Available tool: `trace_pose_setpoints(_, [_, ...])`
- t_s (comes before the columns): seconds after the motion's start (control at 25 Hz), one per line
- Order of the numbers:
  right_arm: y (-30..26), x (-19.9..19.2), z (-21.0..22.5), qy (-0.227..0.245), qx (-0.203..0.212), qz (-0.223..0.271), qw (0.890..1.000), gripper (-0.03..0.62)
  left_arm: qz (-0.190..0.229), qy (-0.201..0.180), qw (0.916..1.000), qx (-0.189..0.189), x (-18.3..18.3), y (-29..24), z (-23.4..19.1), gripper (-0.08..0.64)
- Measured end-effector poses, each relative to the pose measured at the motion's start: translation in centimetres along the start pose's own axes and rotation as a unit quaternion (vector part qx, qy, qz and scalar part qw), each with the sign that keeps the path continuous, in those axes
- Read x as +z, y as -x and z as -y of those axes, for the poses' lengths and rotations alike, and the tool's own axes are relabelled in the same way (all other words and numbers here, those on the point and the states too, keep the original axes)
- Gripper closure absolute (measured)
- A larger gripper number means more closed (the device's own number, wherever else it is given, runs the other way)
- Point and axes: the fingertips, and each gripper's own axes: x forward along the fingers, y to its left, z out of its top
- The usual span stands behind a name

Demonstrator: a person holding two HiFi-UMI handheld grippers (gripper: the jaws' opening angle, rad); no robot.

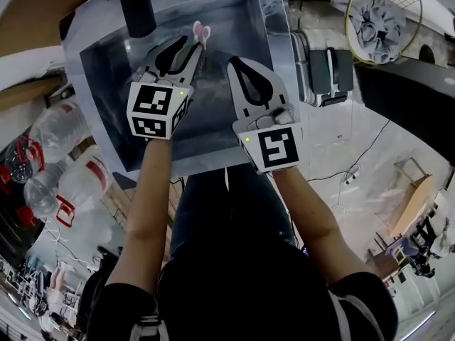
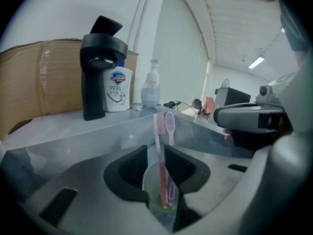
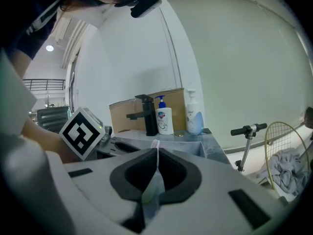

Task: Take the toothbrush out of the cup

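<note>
A clear cup (image 2: pixel 156 187) with a greenish base sits between my left gripper's (image 2: pixel 156 153) jaws, which close on its sides. Two toothbrushes stand upright in it, a pink one (image 2: pixel 158 131) and a purple one (image 2: pixel 169 126). In the head view the left gripper (image 1: pixel 192 47) hangs over the steel sink (image 1: pixel 242 20), with the pink brush heads (image 1: pixel 201 30) showing past its tips. My right gripper (image 1: pixel 234 64) is beside it on the right, a little nearer to me. Its jaws (image 3: pixel 156 153) are shut on a thin whitish translucent thing (image 3: pixel 155 155) that I cannot identify.
A black faucet (image 2: pixel 100 72) stands on the sink's back ledge, with a soap pump bottle (image 2: pixel 119 89), a white pump bottle (image 2: pixel 151 89) and a cardboard box (image 2: pixel 39 77) behind it. Large water bottles (image 1: pixel 64 141) lie on the floor at left. A wire basket holding cloth (image 1: pixel 384 16) is at right.
</note>
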Motion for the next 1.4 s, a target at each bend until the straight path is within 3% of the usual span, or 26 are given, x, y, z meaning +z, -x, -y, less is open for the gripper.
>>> trace_pose_setpoints(0.16, [-0.1, -0.7, 0.5, -0.006, -0.008, -0.014, 1.000, 0.565, -0.022, 0.006, 0.9997, -0.009, -0.2, -1.0, 0.0, 0.446])
trace_pose_setpoints(0.32, [0.2, -1.7, 0.6, -0.013, -0.012, -0.032, 0.999, 0.565, -0.043, 0.003, 0.9989, -0.021, -0.5, -1.4, 0.3, 0.499])
trace_pose_setpoints(0.44, [0.4, -1.8, 0.4, -0.017, -0.015, -0.029, 0.999, 0.565, -0.040, 0.016, 0.9987, -0.026, -0.4, -1.3, 0.2, 0.509])
trace_pose_setpoints(0.84, [1.0, -1.9, -1.1, -0.002, -0.009, -0.028, 1.000, 0.565, 0.038, 0.047, 0.9982, 0.001, 3.7, 2.5, -0.5, 0.525])
trace_pose_setpoints(1.2, [1.6, -1.7, -3.0, 0.016, 0.006, -0.029, 0.999, 0.565, 0.118, 0.067, 0.9906, 0.020, 7.7, 9.6, 0.7, 0.525])
trace_pose_setpoints(1.4, [1.7, -1.5, -4.2, 0.025, 0.022, -0.031, 0.999, 0.565, 0.130, 0.081, 0.9877, 0.030, 7.8, 13.4, 1.2, 0.525])
